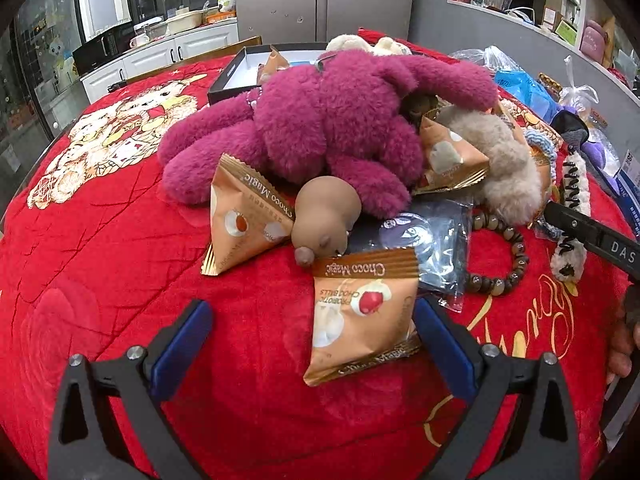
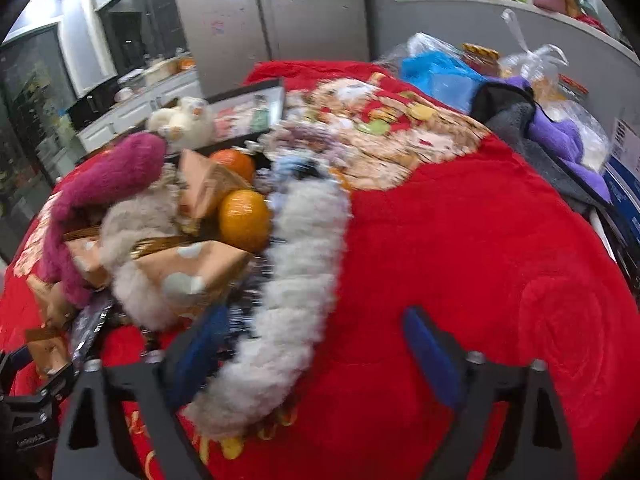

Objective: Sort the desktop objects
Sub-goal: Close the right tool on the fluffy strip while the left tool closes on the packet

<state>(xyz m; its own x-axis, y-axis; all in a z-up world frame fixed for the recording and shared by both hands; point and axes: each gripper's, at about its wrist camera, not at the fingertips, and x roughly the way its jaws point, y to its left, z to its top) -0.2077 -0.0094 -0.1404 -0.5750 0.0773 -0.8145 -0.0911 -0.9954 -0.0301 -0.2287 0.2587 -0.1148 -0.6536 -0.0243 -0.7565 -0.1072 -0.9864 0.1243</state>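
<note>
The left gripper (image 1: 312, 328) stands released, its blue pads wide apart around the near end of a Choco Magic packet (image 1: 362, 316) that lies on the red blanket (image 1: 100, 280) just in front of the magenta plush toy (image 1: 320, 128). The packet's right edge is hidden behind one pad, so contact there cannot be told. The right view is blurred: the right gripper (image 2: 316, 344) is unclenched, a fluffy white band (image 2: 296, 276) between its pads, beside that toy's arm.

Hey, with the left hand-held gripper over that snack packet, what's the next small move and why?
Probably shift the left hand-held gripper slightly right and lower it, then close. Its jaws stand open, and the nearest snack packet lies flat on the red cloth toward the right finger, apart from the purple plush toy.
</note>
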